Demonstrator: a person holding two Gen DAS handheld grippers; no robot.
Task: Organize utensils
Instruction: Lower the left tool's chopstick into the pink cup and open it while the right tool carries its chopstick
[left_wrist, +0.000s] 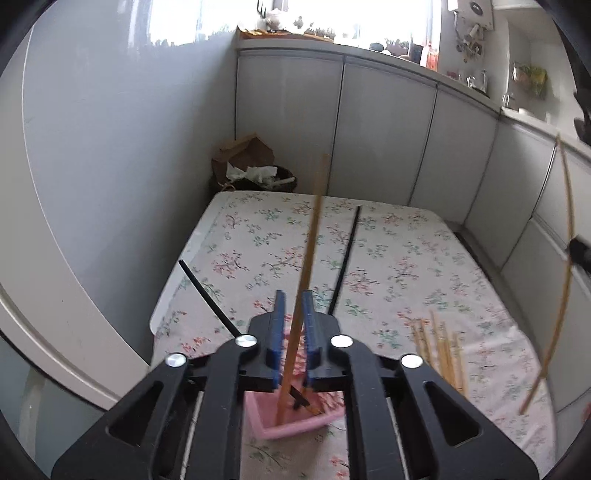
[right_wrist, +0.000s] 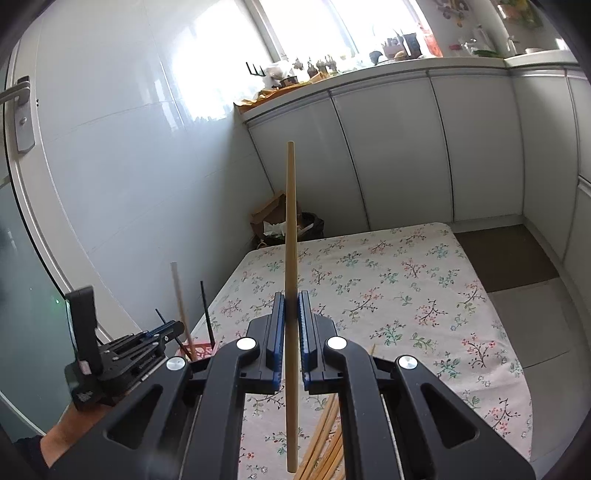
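My left gripper hangs over a pink holder at the table's near left. Its blue pads stand slightly apart, open. A wooden chopstick rises between them with its lower end in the holder. Two black chopsticks also stand in the holder, leaning outward. My right gripper is shut on another wooden chopstick, held upright above the table. In the right wrist view the left gripper is at the left over the holder. A loose pile of wooden chopsticks lies on the cloth.
The table has a floral cloth and stands close to a white wall on the left. A bin with a paper bag sits beyond its far edge. White cabinets line the back and right. A door handle shows far left.
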